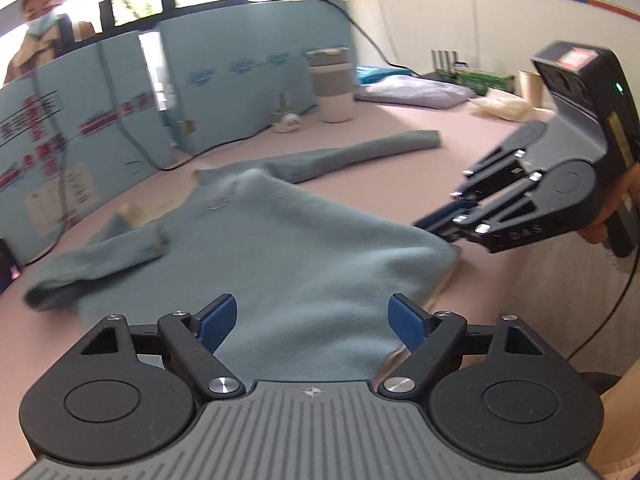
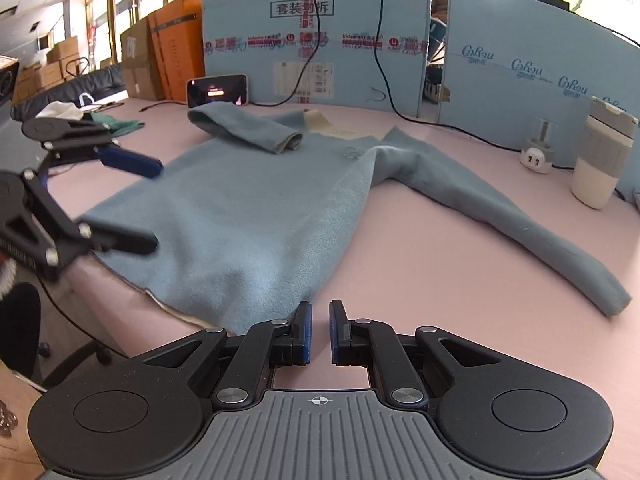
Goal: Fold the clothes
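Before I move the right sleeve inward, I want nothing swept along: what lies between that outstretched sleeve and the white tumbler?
Nothing: in the right wrist view only bare pink tabletop separates the sleeve from the tumbler.

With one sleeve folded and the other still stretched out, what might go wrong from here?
1. The sweater's hem lies at the table edge, so a pull may drag it off.
2. The cup stands near the stretched sleeve and could tip when it swings in.
3. The open left gripper may pinch only the top layer.
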`<state>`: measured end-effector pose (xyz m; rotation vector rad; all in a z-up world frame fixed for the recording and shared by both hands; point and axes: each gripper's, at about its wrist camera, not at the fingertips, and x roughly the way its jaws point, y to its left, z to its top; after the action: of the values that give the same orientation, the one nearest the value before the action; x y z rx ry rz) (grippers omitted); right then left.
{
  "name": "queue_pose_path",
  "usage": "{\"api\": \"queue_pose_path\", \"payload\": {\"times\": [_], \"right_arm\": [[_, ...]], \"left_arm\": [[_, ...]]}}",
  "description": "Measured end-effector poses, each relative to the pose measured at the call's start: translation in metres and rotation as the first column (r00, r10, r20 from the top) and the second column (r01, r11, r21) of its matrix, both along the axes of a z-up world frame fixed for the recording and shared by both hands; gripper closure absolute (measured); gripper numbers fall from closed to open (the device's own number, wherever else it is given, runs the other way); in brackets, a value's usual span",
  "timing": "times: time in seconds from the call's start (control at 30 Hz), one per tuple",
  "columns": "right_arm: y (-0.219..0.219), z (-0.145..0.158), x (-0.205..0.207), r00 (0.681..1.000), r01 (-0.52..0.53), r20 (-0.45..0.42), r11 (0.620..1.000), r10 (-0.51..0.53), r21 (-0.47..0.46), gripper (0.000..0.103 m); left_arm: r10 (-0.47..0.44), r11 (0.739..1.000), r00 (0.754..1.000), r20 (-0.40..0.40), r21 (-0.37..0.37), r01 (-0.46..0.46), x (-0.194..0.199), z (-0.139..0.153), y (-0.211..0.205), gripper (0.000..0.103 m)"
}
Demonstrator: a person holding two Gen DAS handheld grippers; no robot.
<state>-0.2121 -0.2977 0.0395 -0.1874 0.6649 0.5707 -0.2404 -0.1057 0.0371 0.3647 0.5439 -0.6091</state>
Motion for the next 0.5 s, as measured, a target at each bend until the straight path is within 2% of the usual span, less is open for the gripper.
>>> {"api": "queue_pose_path", "payload": {"times": [0.23, 0.37, 0.5], "right_arm": [[-0.003, 0.002, 0.006, 1.000, -0.006, -0.027, 0.994, 0.009, 0.110, 0.092], [0.001, 0.007, 0.011, 0.998, -0.042, -0.034, 0.983, 0.048, 0.178, 0.092], [0.011, 0.012, 0.013, 0.995, -0.089, -0.021, 0.974, 0.096, 0.207, 0.091]], "left_arm": [[-0.066, 0.998, 0.998, -0.020, 0.016, 0.066, 0.001, -0.011, -0.023, 0.020], [-0.070, 0.997, 0.998, 0.004, 0.027, 0.070, 0.002, -0.011, -0.028, 0.020], [-0.067, 0.997, 0.997, 0.029, 0.032, 0.066, 0.005, -0.011, -0.030, 0.020]]}}
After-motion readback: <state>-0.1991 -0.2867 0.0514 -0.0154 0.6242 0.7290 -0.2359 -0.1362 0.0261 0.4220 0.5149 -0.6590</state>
